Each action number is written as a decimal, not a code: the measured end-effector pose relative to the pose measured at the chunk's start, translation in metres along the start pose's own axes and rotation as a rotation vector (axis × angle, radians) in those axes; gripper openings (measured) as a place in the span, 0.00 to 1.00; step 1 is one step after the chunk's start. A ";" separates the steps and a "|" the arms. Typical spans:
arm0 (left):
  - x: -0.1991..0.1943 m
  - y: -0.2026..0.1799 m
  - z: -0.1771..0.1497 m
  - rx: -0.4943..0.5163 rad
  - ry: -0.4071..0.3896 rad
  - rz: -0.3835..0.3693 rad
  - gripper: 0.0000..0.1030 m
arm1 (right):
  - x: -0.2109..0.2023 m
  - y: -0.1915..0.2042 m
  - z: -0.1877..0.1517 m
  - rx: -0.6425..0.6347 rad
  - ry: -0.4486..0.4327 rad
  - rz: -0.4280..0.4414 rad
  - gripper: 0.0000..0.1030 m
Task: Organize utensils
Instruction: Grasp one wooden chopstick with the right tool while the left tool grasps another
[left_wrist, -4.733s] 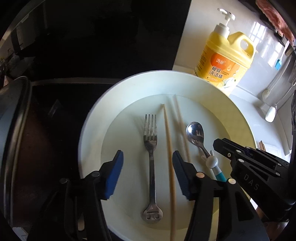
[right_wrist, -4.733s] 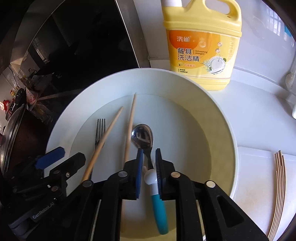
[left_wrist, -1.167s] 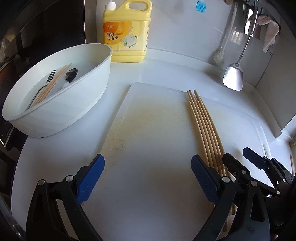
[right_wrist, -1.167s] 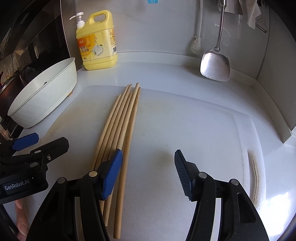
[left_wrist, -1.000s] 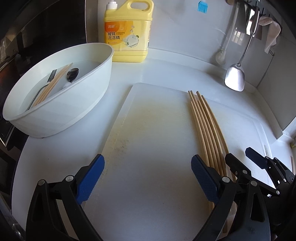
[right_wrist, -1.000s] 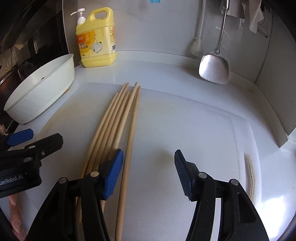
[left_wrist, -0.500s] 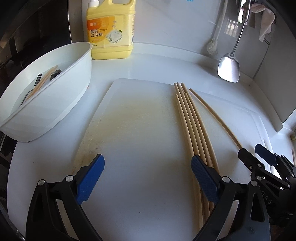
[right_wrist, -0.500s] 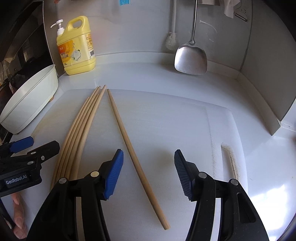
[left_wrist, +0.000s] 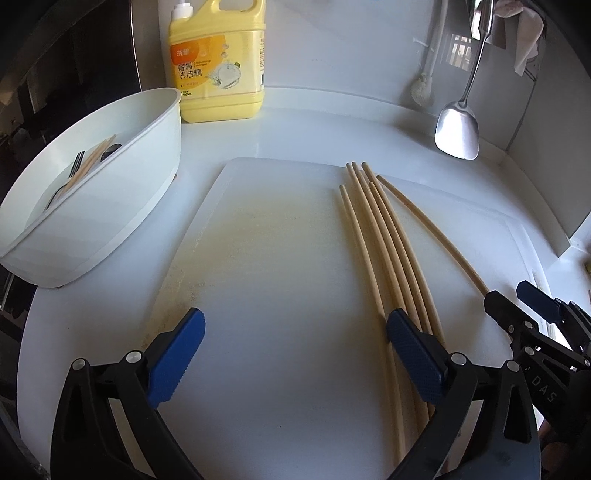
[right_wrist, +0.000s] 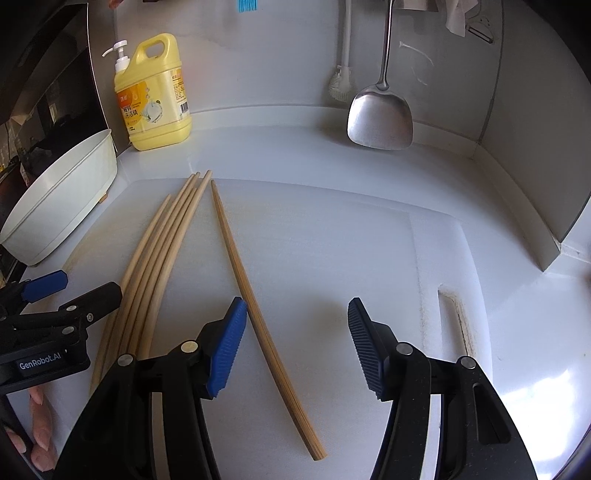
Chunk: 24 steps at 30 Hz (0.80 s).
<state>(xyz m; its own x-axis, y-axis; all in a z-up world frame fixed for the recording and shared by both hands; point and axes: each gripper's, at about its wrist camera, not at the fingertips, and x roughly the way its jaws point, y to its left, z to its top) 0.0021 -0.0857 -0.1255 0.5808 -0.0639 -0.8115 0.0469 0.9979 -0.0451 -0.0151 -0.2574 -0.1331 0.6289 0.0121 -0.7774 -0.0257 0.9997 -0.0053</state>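
Several wooden chopsticks (left_wrist: 384, 243) (right_wrist: 159, 251) lie side by side on a white cutting board (left_wrist: 280, 280) (right_wrist: 332, 236). One chopstick (right_wrist: 255, 299) (left_wrist: 432, 229) lies apart from them, slanting away to the right. My right gripper (right_wrist: 295, 347) hovers open over the near part of this single chopstick, nothing between its pads. Over the board's near left, my left gripper (left_wrist: 291, 350) stands wide open and empty, its right finger (left_wrist: 413, 350) above the bundle. A white bowl (left_wrist: 110, 206) (right_wrist: 59, 206) at the left holds a fork (left_wrist: 70, 173), chopsticks and a spoon.
A yellow dish soap bottle (left_wrist: 218, 62) (right_wrist: 155, 96) stands at the back by the wall. A metal spatula (left_wrist: 458, 125) (right_wrist: 380, 118) and a brush (right_wrist: 341, 81) hang on the back wall. A dark stove surface lies left of the bowl. A hand (right_wrist: 37, 435) shows at the lower left.
One chopstick has been pushed out of the bundle and now lies apart to its right. Both grippers shifted slightly rightward over the board and stayed open.
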 end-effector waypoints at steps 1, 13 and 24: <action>0.000 0.001 0.000 -0.001 -0.002 -0.001 0.94 | 0.000 0.000 0.000 -0.001 0.001 0.000 0.54; 0.010 -0.006 0.013 0.034 0.018 0.028 0.95 | 0.007 0.011 0.008 -0.023 -0.002 0.000 0.54; 0.002 -0.008 0.010 0.063 -0.027 0.008 0.55 | 0.007 0.035 0.008 -0.094 -0.012 0.024 0.19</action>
<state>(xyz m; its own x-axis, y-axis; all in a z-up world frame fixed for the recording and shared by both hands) 0.0116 -0.0940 -0.1211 0.6031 -0.0567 -0.7956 0.0925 0.9957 -0.0008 -0.0051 -0.2220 -0.1336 0.6361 0.0373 -0.7707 -0.1140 0.9924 -0.0461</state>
